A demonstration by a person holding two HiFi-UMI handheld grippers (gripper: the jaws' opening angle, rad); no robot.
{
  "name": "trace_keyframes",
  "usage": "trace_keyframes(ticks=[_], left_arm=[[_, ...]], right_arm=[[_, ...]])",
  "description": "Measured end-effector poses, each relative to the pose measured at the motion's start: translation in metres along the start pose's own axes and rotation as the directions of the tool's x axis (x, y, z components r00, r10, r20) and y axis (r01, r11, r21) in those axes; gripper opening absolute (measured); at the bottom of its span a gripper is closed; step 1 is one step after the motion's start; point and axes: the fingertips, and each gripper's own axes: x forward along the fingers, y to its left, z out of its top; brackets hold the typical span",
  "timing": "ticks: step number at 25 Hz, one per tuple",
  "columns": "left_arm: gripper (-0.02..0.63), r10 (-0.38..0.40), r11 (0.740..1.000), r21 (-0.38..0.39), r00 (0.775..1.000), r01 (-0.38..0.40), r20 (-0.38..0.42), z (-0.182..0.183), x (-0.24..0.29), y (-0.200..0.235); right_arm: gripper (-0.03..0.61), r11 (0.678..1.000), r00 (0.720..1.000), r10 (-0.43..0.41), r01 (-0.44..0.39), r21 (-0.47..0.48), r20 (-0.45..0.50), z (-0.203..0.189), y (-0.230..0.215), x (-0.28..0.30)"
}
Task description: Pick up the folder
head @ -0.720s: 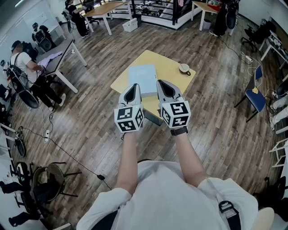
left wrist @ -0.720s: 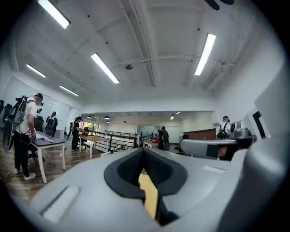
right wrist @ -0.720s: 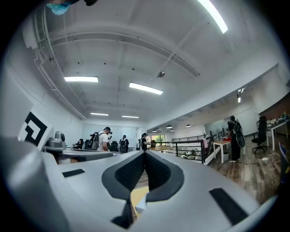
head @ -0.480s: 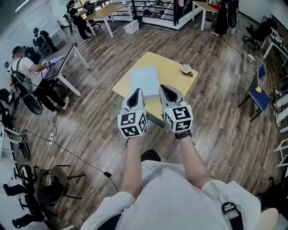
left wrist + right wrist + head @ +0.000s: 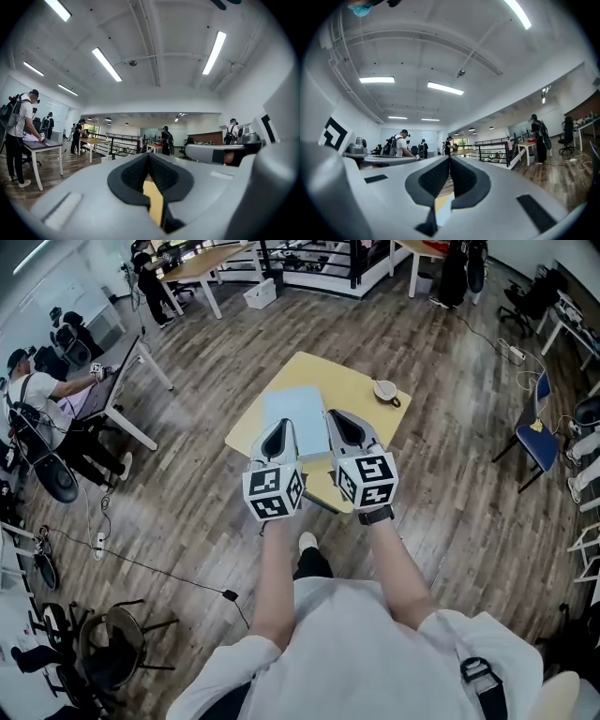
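Observation:
A pale blue folder (image 5: 297, 414) lies flat on a small yellow table (image 5: 356, 381), seen in the head view. My left gripper (image 5: 279, 425) and right gripper (image 5: 335, 416) are held side by side and level above the table's near edge, over the folder's near end. Both are shut with nothing between the jaws. In the left gripper view the left gripper (image 5: 149, 155) shows its jaws pressed together, a strip of yellow table (image 5: 153, 201) below them. The right gripper (image 5: 450, 158) looks the same in the right gripper view. The folder is hidden in both gripper views.
A white cup on a saucer (image 5: 384, 389) sits at the yellow table's right corner. Wooden floor surrounds the table. A blue chair (image 5: 547, 432) stands at the right, a grey desk (image 5: 117, 381) with a person (image 5: 33, 395) at the left, more tables and people at the back.
The view has shifted a little as I stepped nearer the table. Both grippers stay shut and side by side, now slightly further over the folder's near end.

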Motion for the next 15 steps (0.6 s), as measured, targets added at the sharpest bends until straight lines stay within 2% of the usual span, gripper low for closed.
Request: trace_keyframes(ticks=[7, 15], left_arm=[[0.011, -0.013, 1.000, -0.003, 1.000, 0.013, 0.002, 0.012, 0.073, 0.059], [0.011, -0.023, 0.999, -0.044, 0.997, 0.020, -0.068, -0.019, 0.134, 0.115]], right_arm=[[0.012, 1.000, 0.999, -0.018, 0.017, -0.012, -0.039, -0.004, -0.019, 0.082], [0.013, 0.999, 0.988, -0.043, 0.041, -0.016, -0.151, -0.048, -0.042, 0.157]])
